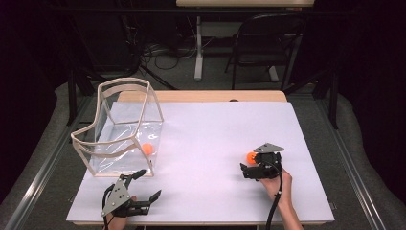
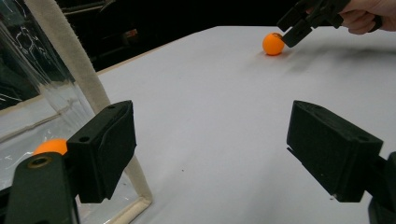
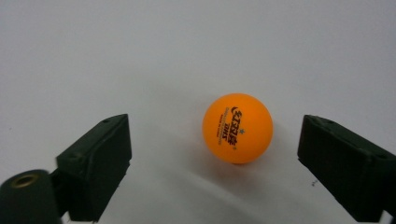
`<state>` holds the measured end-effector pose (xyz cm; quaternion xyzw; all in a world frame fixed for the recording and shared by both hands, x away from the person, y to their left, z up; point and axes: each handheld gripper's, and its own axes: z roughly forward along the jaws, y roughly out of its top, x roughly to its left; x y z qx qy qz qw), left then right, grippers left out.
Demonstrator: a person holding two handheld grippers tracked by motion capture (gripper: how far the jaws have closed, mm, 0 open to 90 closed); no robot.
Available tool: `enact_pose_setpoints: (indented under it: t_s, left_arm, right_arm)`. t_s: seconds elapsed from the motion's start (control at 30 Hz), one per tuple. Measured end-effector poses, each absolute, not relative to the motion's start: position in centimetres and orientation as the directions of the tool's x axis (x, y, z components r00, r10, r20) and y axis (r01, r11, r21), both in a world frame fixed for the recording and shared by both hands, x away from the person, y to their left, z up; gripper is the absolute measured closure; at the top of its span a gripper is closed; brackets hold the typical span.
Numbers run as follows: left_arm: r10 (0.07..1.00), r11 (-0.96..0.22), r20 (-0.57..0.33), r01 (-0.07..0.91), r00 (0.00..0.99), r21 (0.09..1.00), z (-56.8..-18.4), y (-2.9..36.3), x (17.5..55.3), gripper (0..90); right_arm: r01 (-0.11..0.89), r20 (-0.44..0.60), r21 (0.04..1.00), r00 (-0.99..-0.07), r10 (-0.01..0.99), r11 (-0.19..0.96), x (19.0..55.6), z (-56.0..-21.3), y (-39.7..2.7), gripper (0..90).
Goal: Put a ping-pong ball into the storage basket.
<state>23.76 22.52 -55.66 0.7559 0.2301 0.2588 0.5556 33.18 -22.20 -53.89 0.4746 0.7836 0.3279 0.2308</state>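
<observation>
between the spread jaws of the right gripper point(image 3: 215, 163) an orange ball point(image 3: 237, 128) rests on the white table point(image 3: 187, 46), untouched. beside the left gripper point(image 2: 210, 154), likewise released, a second ball point(image 2: 50, 146) lies inside the clear bin point(image 1: 125, 129).

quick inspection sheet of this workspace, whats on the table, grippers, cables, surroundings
Surface: white tabletop with a wooden edge at the far side, bare apart from the items below.
Job's things: clear bin with a cream-trimmed frame at the left, one orange ball inside it; a second orange ball on the table at the right.
Clutter: nothing seen.
Grippers: left gripper open, near the bin's front corner, holding nothing; right gripper open, jaws either side of the loose ball, not touching it.
Cables: a black cable trails from the right gripper toward the person; more cables on the floor behind the table.
Surroundings: dark room, a folding chair and a table leg beyond.
</observation>
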Motion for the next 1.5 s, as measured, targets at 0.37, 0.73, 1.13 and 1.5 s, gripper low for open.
enact_pose_setpoints:
  t_s: [0.37, 0.73, 1.13, 1.5]
  left_arm:
    - [0.634, -0.279, 0.138, 0.059, 0.761, 0.958, -55.7, 22.5, 23.7, 16.0]
    - [0.636, -0.278, 0.136, 0.061, 0.76, 0.959, -55.7, 22.6, 23.7, 16.0]
    - [0.637, -0.275, 0.134, 0.061, 0.759, 0.96, -55.7, 22.6, 23.7, 16.0]
    - [0.639, -0.275, 0.135, 0.061, 0.758, 0.96, -55.7, 22.6, 23.7, 16.0]
  right_arm:
    - [0.614, -0.047, 0.723, -0.414, 0.909, 0.317, 34.3, -54.5, -22.5, 24.3]
    - [0.62, -0.05, 0.718, -0.407, 0.912, 0.317, 34.7, -54.8, -22.3, 31.7]
    - [0.636, -0.051, 0.708, -0.386, 0.921, 0.306, 34.9, -55.1, -22.3, 44.5]
    - [0.635, -0.055, 0.705, -0.396, 0.917, 0.316, 35.0, -55.3, -22.3, 50.2]
